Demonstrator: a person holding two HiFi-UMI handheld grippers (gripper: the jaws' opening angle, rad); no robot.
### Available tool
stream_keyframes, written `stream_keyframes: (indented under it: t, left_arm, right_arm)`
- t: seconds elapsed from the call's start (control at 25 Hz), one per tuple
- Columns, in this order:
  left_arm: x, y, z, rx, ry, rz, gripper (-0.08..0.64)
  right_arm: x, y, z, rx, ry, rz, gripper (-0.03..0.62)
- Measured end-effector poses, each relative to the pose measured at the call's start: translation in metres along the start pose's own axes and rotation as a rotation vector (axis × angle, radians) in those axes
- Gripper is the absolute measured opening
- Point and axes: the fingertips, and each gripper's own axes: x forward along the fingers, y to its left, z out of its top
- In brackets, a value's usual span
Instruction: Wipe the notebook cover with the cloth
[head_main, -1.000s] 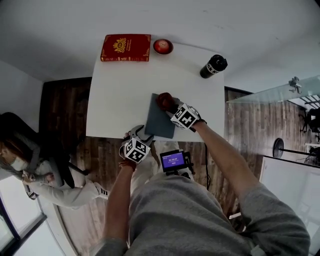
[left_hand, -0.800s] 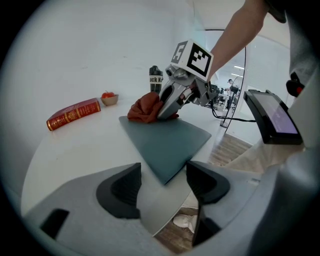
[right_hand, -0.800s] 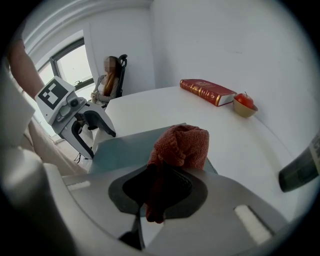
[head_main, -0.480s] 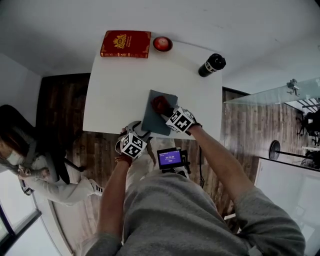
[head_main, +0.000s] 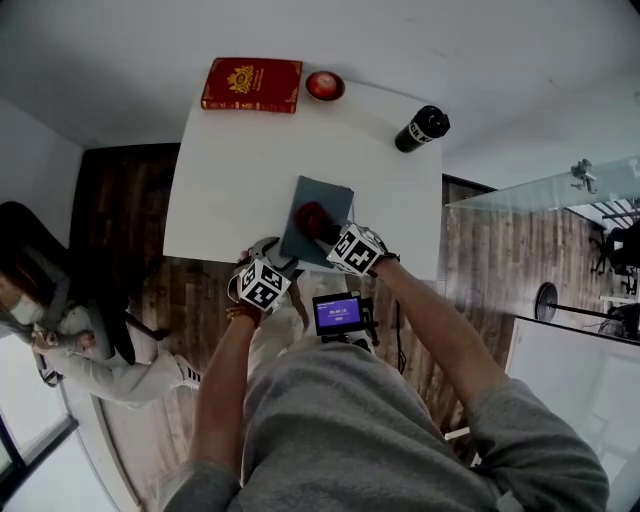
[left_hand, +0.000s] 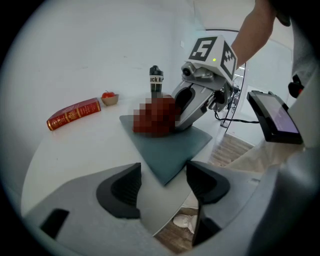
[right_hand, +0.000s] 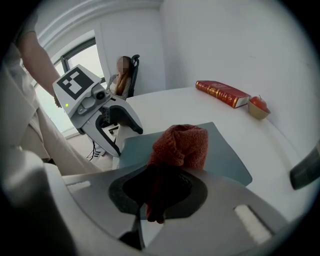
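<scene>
A grey-blue notebook (head_main: 325, 195) lies flat at the near edge of the white table (head_main: 230, 190). My right gripper (head_main: 327, 230) is shut on a bunched red cloth (head_main: 310, 217) and presses it on the cover's near half. In the right gripper view the cloth (right_hand: 181, 144) bulges out over the notebook (right_hand: 227, 162) from the shut right gripper (right_hand: 162, 186). My left gripper (left_hand: 164, 181) is open at the notebook's near corner (left_hand: 167, 152), which points into the gap; the jaws stand apart from it. In the head view the left gripper (head_main: 278, 260) sits at the table edge.
A red book (head_main: 252, 84), a small bowl holding something red (head_main: 324, 86) and a black bottle (head_main: 422, 128) stand along the table's far side. A device with a lit screen (head_main: 340, 315) hangs just off the near edge. A person (head_main: 60, 330) sits at left on the wooden floor side.
My right gripper has drawn the cloth across the cover, from its far part toward the near edge and slightly left. The left gripper has stayed at the near corner.
</scene>
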Motion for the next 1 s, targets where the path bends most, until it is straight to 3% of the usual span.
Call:
stream_keyframes:
  t: [0.56,0.8,1.0]
  left_arm:
    - [0.0,0.0,-0.001,-0.003,0.003,-0.002,0.29]
    - [0.001,-0.001,0.001,0.001,-0.002,-0.003,0.288]
    - [0.0,-0.001,0.0,0.005,0.002,-0.005,0.288]
  right_arm:
    - [0.0,0.039,-0.005,-0.041,0.003,0.091,0.054]
    - [-0.004,0.061,-0.01,-0.126,0.021,0.163,0.054]
    - [-0.015,0.066,-0.005,-0.05,-0.044,0.271,0.055]
